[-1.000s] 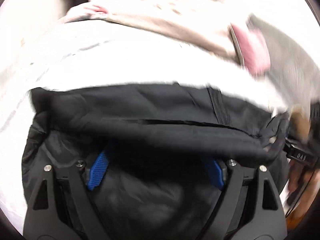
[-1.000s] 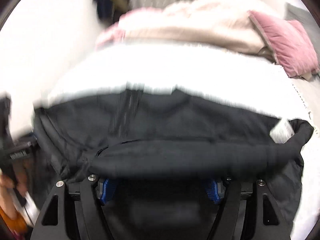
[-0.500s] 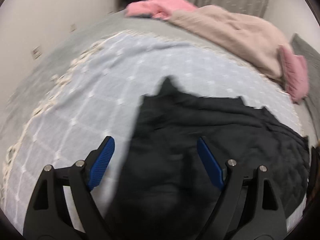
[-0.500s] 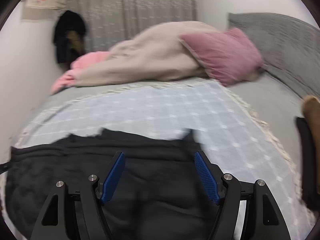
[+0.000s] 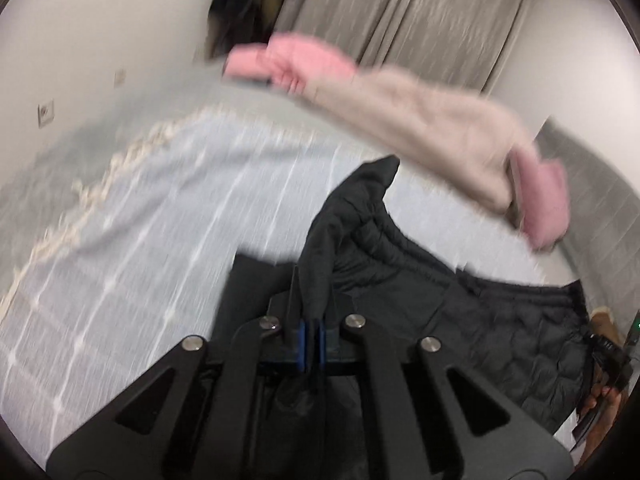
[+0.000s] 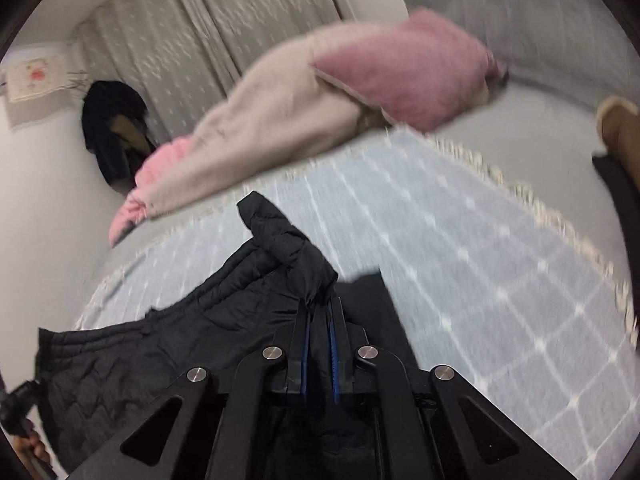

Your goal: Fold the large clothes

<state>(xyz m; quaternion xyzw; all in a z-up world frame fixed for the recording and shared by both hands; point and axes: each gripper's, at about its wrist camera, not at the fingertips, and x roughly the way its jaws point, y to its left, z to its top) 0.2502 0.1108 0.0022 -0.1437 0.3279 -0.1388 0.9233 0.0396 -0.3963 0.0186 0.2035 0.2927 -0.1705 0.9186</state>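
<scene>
1. Left gripper (image 5: 311, 340): blue pads pressed together, pinching a raised fold of the black quilted jacket (image 5: 460, 320).
2. Black quilted jacket: spread on the pale blue checked bedspread (image 5: 160, 248) between the two grippers.
3. Right gripper (image 6: 319, 354): fingers nearly closed, clamping another bunched jacket fold (image 6: 296, 256).
4. Background: beige blanket (image 6: 260, 132), pink pillow (image 6: 404, 68).

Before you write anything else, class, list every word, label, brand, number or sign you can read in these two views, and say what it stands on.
No text can be read in either view.
Wall hanging: a pink and red picture, any lettering too blurred to read.
Wall socket: no marking visible.
Black quilted jacket, pinched by the left gripper and the right gripper: no label or brand shows.
</scene>
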